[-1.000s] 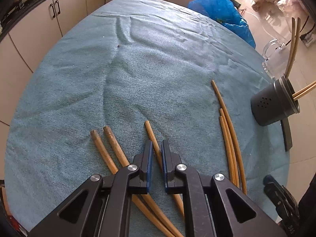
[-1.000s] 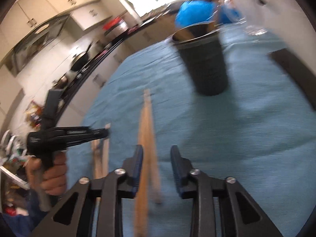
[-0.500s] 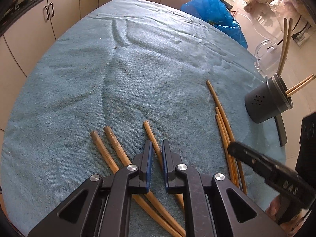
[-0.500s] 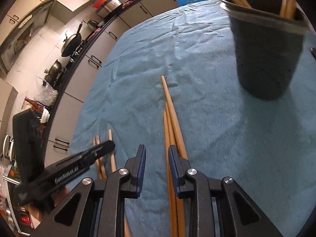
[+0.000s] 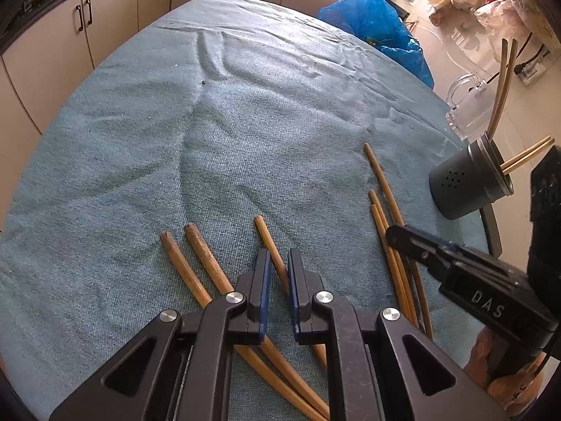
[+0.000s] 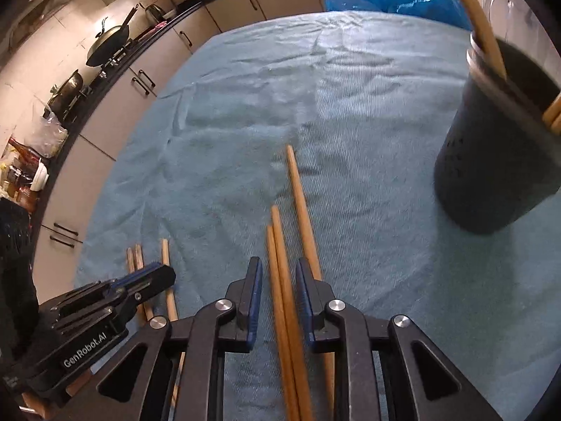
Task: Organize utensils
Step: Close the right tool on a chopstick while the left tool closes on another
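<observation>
left gripper (image 5: 278, 256) fingers narrowly apart astride one chopstick (image 5: 270, 242); right gripper (image 6: 278, 273) fingers spread around two chopsticks (image 6: 280, 263).

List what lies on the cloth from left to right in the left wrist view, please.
Two thick dark chopsticks → single chopstick between the left gripper jaws → three thin chopsticks → right gripper → dark holder.

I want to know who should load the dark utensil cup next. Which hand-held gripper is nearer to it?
Right. The right hand-held gripper straddles chopsticks just beside the dark utensil cup; the left hand-held gripper sits farther off, across that chopstick bundle.
</observation>
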Action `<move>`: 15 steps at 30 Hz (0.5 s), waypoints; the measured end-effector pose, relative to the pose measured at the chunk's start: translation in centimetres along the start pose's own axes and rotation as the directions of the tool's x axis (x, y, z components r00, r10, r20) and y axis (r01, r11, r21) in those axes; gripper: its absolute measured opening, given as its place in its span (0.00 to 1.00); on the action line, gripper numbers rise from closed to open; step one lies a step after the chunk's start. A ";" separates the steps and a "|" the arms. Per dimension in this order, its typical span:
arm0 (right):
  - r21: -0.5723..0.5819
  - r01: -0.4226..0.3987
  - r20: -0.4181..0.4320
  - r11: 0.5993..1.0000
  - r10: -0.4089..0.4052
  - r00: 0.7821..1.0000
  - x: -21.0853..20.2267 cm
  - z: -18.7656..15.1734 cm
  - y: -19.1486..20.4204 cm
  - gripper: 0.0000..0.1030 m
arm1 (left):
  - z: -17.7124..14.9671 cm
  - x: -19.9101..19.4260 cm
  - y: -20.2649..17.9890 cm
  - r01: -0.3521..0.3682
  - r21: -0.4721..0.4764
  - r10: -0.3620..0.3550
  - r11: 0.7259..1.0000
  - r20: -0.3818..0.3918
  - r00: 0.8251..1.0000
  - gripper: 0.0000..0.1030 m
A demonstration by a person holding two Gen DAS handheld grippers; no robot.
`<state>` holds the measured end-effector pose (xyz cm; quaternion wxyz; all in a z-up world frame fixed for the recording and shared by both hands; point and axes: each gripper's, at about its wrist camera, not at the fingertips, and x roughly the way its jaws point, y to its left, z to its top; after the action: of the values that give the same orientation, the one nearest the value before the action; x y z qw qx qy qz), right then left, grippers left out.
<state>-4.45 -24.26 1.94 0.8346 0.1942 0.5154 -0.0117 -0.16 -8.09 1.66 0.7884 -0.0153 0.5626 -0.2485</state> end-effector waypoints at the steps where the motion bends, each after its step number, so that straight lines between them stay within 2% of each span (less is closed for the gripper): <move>1: -0.010 0.024 0.012 1.000 -0.024 1.000 -0.3 0.1 0.1 0.21 | 0.1 0.0 0.0 -0.001 0.001 0.001 1.000 0.000 1.000 0.11; 3: -0.013 0.059 0.056 0.998 -0.059 0.997 -1.2 0.0 0.0 0.21 | 0.1 0.0 -0.1 -0.006 0.002 0.006 1.000 0.001 1.000 0.11; 4: -0.005 0.038 0.063 0.999 -0.038 0.997 -1.5 0.1 -0.1 0.21 | 0.1 0.1 -0.1 -0.007 0.002 0.007 1.000 0.001 1.000 0.11; 7: 0.060 -0.120 0.037 0.991 0.118 0.992 -1.4 -0.1 -0.7 0.21 | 0.1 0.0 -0.2 -0.009 -0.001 0.009 1.000 0.001 1.000 0.11; 9: 0.092 -0.158 0.010 0.983 0.158 0.987 -0.7 -0.3 -1.0 0.21 | 0.1 0.0 -0.2 -0.014 0.000 0.014 1.000 0.002 1.000 0.11; 15: 0.100 -0.101 -0.015 0.990 0.103 0.995 0.4 -0.5 -1.6 0.21 | 0.1 0.1 -0.3 -0.016 -0.001 0.016 1.000 0.000 1.000 0.11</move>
<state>-5.01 -25.52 0.85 0.8182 0.2614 0.5120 0.0075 -0.15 -8.44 1.73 0.7903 -0.0111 0.5629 -0.2418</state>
